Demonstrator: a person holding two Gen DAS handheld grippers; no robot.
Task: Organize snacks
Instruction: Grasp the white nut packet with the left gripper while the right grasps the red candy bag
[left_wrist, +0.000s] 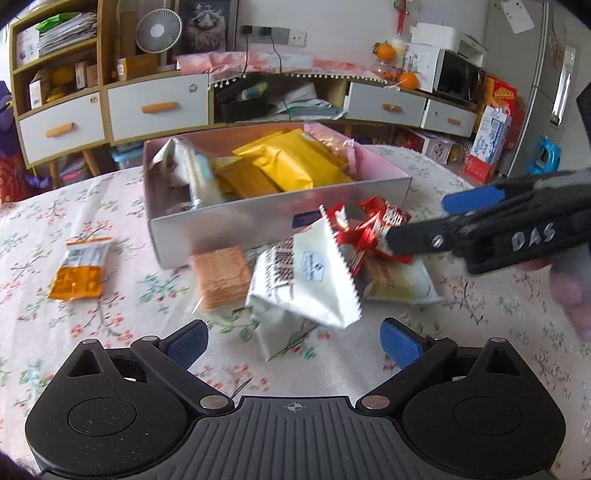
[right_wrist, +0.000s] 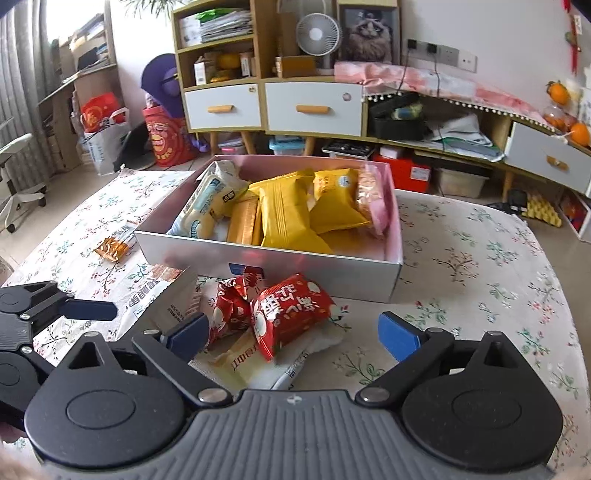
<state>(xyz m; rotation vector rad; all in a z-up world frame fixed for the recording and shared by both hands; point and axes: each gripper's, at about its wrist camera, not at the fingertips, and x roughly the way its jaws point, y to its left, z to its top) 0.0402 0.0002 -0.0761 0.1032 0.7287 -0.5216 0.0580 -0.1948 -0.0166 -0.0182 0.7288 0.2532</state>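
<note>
Left gripper spread wide, empty, over a white snack packet, right gripper wide apart around red snack packets, not pressing them, loose pile on floral tablecloth before the part-filled box.

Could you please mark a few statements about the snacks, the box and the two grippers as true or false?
1. The box already holds yellow packets. True.
2. The right gripper is clamped on a red packet. False: its jaws stand open around it.
3. An orange packet lies alone on the tablecloth. True.
4. The left gripper holds the white packet. False: it is open, holding nothing.
</note>
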